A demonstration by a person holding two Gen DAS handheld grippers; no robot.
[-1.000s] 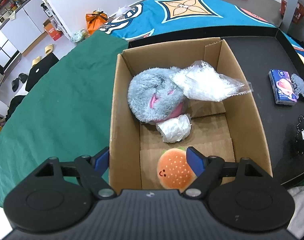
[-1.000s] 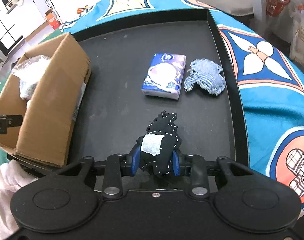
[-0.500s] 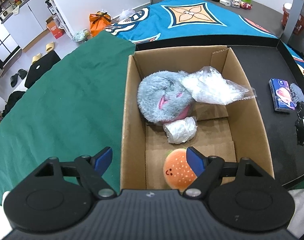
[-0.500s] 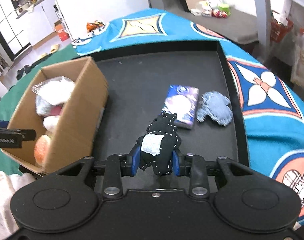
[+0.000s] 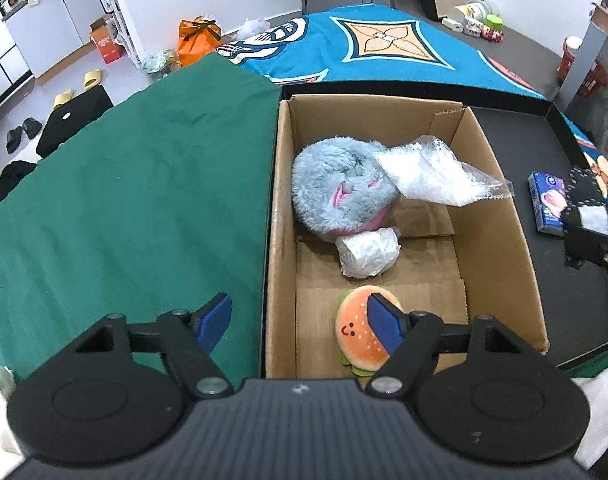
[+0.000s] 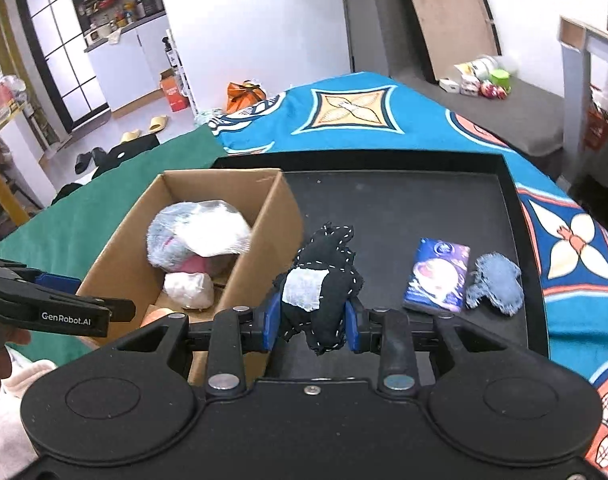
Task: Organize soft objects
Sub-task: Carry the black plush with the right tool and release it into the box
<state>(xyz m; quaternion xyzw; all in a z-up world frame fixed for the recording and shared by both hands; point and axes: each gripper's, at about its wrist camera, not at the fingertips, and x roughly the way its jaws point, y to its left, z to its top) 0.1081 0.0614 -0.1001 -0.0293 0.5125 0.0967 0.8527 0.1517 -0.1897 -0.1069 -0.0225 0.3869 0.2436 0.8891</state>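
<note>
Holding 4 soft items, 1 cardboard box [image 5: 500, 216]; 2 on tray [image 6: 424, 200].

Matt cardboard box [image 5: 500, 216], fluffy plush [image 5: 336, 192], crinkly plastic bag [image 5: 436, 176].

One cardboard box [image 5: 279, 216] stands on one black tray [image 6: 408, 196]. Inside the box are four soft things: one grey plush toy [image 5: 336, 188], one clear plastic bag of white stuffing [image 5: 428, 172], one small white wrapped bundle [image 5: 368, 252] and one burger plush [image 5: 360, 332]. Outside the box there are three more: one black stitched cloth toy [image 6: 324, 280], one pack of tissues [image 6: 438, 274] and one scrap of blue denim [image 6: 496, 282], the last two lying on the tray. That makes seven small items in all. Two grippers show: the left gripper [image 5: 299, 320] and the right gripper [image 6: 312, 320]. Two cloths cover the counter, one green [image 5: 123, 200] and one blue patterned [image 5: 384, 48].
</note>
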